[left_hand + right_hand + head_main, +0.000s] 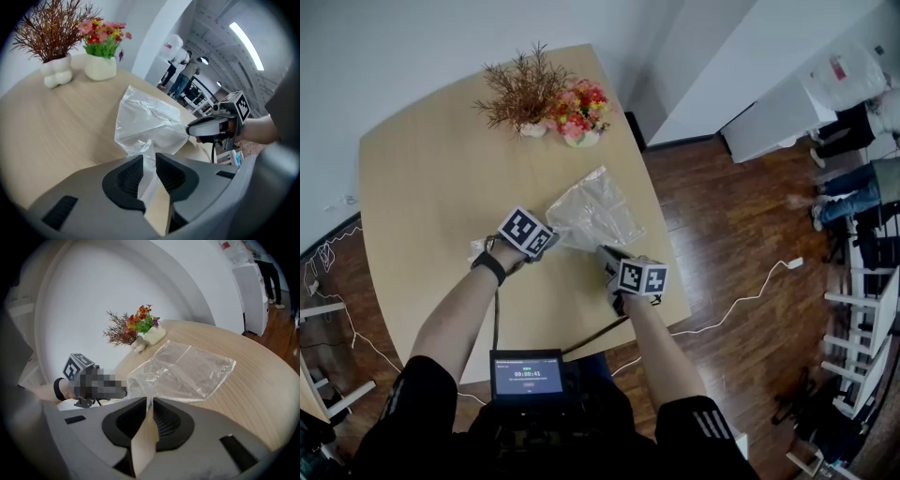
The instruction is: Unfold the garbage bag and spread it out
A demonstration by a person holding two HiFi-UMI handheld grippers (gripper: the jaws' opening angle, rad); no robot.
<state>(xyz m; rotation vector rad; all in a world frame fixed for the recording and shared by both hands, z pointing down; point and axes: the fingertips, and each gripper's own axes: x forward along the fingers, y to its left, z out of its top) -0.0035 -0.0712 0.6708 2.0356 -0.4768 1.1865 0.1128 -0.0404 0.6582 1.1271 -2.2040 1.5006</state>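
A clear, crinkled garbage bag lies part-spread on the light wood table, its near edge lifted between my two grippers. My left gripper is at the bag's near-left corner. In the left gripper view a bunched strip of the bag runs down between the jaws of the left gripper, which are shut on it. My right gripper is at the near-right corner. In the right gripper view the bag has a thin edge hanging in the narrow gap of the right gripper.
A white vase of dried brown twigs and a pot of red and pink flowers stand at the table's far side. The table's right edge is close to my right gripper. A small screen sits at my waist. People stand far right.
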